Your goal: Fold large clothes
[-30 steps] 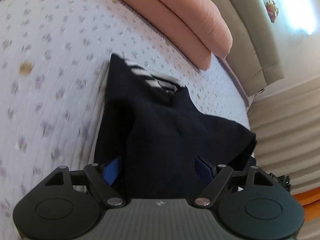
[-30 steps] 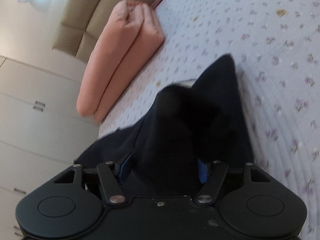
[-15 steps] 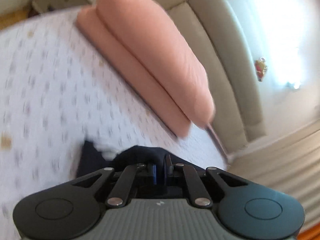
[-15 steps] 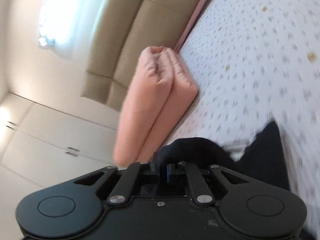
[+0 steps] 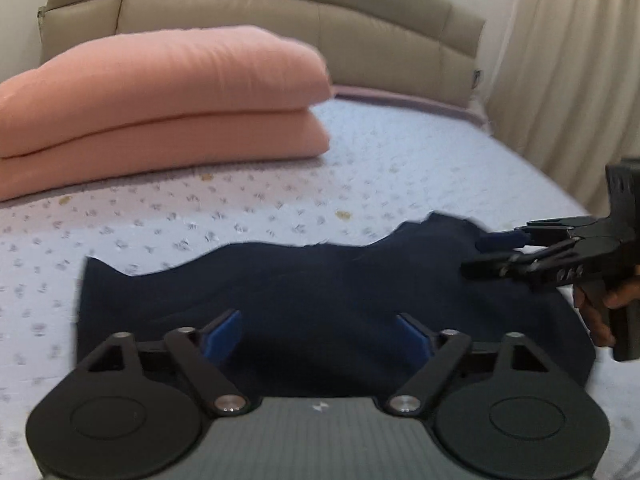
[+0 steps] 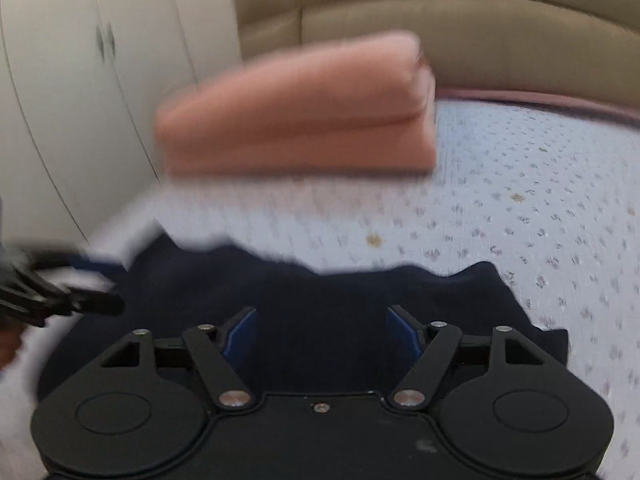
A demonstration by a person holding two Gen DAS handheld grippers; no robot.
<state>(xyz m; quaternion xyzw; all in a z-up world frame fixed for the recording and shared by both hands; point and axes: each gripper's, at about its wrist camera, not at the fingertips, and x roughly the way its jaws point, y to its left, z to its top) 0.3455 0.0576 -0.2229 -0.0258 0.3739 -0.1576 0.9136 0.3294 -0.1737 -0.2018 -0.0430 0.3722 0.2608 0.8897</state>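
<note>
Both tongs [image 5: 318,334] [image 6: 320,330] just spread, empty, above navy garment [image 5: 320,280]; curtain [image 5: 560,60] only leftward, wardrobe [image 6: 80,80] only rightward.

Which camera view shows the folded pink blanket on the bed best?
The left wrist view: there the pink blanket is fairly sharp, both stacked layers and the fold line are clear, only its left end is cut off. In the right wrist view it appears whole but blurred, so its edges smear.

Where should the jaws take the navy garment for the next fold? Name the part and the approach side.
Grip the navy garment at its two far corners, the raised right one and the left one. Come from the near side, reaching over it: the far edge lies exposed on the bedspread, so it would probably fold back easily.
</note>
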